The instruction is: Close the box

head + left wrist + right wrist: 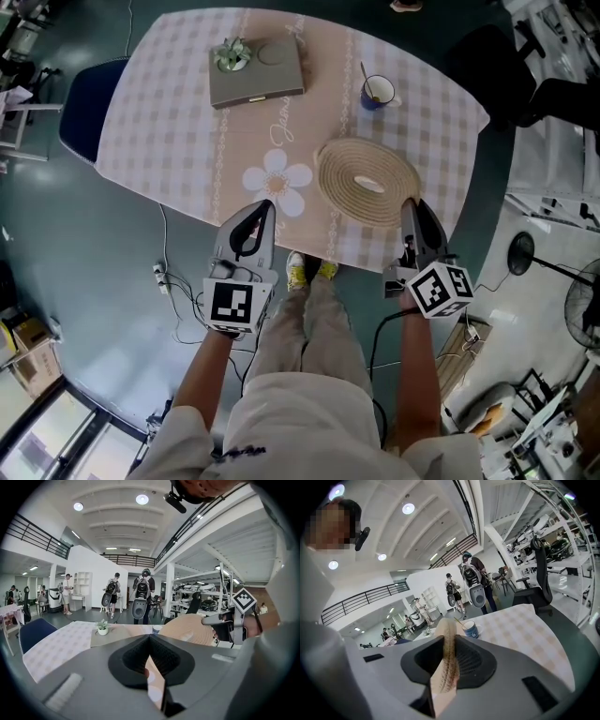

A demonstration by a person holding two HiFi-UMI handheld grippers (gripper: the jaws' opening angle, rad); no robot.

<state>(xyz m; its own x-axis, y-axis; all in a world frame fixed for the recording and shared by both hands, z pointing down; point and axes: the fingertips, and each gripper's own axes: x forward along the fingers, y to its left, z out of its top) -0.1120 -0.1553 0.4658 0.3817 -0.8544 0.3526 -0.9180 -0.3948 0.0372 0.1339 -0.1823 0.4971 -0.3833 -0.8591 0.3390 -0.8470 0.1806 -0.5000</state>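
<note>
A flat grey-brown box (256, 73) lies shut at the table's far side, with a small potted plant (231, 53) on its lid. Nearer me is a round woven mat (361, 178). My right gripper (410, 204) is at the mat's near right rim. In the right gripper view the woven rim (446, 667) fills the narrow gap between the jaws and stands edge-on above them. My left gripper (266, 206) hovers at the table's near edge by a white flower print. Its tips meet with nothing between them (150, 638). The left gripper view shows the mat (187, 629) tilted with its face showing.
A blue mug (377, 92) with a stick in it stands at the back right. The checked tablecloth (169, 122) covers the table. A blue chair (89, 103) stands at the left. A power strip (161, 277) lies on the floor. People stand far off in the hall.
</note>
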